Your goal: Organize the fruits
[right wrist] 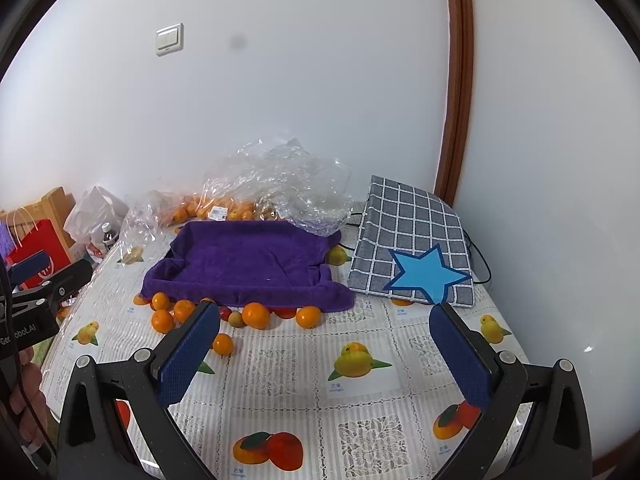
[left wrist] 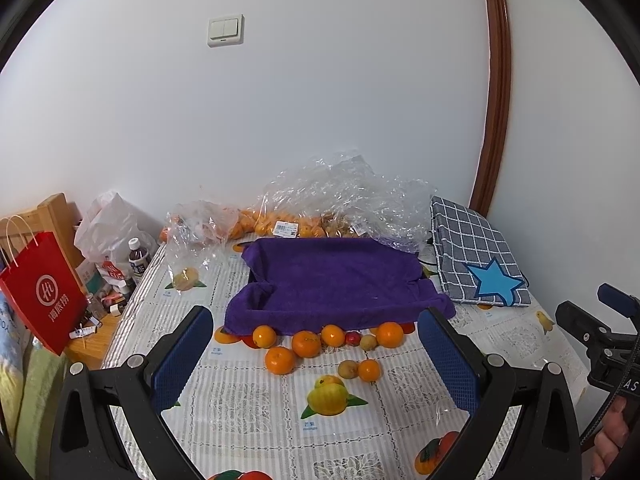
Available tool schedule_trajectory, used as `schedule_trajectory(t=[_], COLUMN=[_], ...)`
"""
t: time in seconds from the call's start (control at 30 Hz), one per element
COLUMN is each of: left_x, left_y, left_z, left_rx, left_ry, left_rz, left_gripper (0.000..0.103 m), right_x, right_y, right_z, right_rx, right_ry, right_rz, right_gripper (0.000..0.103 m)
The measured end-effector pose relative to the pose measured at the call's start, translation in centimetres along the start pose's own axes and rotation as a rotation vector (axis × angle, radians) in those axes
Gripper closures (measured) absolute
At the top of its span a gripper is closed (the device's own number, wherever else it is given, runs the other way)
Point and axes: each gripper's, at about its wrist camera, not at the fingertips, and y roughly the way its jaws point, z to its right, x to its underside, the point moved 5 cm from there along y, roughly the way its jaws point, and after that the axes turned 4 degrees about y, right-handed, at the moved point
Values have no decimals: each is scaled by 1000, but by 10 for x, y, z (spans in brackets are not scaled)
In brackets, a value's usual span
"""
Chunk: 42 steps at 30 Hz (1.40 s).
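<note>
Left claw (left wrist: 316, 344) gapes wide, holds nothing; right claw (right wrist: 324, 344) likewise. Oranges (left wrist: 306, 343) lie loose mid-frame, along front edge of purple towel-lined tray (left wrist: 332, 280). You take nearest orange (left wrist: 368, 370) first: centre pads, squeeze gently, lift clear over rim. Round fruit likely rolls; approach from above.

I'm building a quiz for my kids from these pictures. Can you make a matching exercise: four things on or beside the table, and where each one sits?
Things:
1. purple towel
2. checked cloth with a star
3. red paper bag
4. loose oranges

Places:
a. beside the table's left edge
b. along the towel's near edge
c. middle of the table
d. table's far right corner

Pairs: 1-c, 2-d, 3-a, 4-b
</note>
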Motion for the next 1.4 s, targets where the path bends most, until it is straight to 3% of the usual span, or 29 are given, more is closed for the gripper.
schedule_trajectory(t=[1.4], left_x=[-1], left_y=[0], left_z=[-3], left_rx=[15], left_ry=[-1], left_rz=[-5], left_gripper=[0], right_x=[7], right_y=[0], right_z=[-7], right_rx=[-8], right_ry=[-20], right_rz=[3], right_gripper=[0])
